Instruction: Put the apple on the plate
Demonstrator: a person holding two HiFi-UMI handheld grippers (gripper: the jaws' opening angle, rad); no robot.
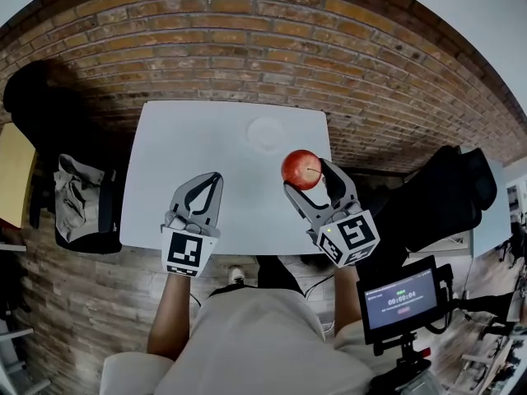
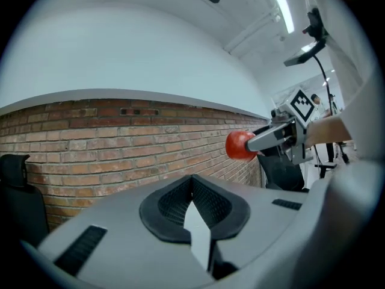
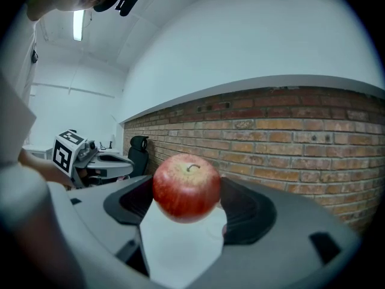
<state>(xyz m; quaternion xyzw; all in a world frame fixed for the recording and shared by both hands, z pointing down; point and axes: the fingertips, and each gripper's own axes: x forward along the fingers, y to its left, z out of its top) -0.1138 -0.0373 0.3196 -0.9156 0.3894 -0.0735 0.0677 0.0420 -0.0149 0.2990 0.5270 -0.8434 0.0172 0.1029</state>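
Two jaws of right gripper (image 1: pixel 310 179) clamp apple (image 1: pixel 301 169); plate (image 1: pixel 267 132) beyond.

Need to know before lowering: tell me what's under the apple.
Only bare white table shows beneath the apple, clamped in the right claw. The plate lies farther off toward the wall, not below it. In the head view the apple covers the spot itself.

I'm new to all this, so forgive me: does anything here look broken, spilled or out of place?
Nothing stands out. The apple is whole, gripped by the right gripper above the white table. The plate lies flat and bare near the far edge. The left gripper is shut, empty.
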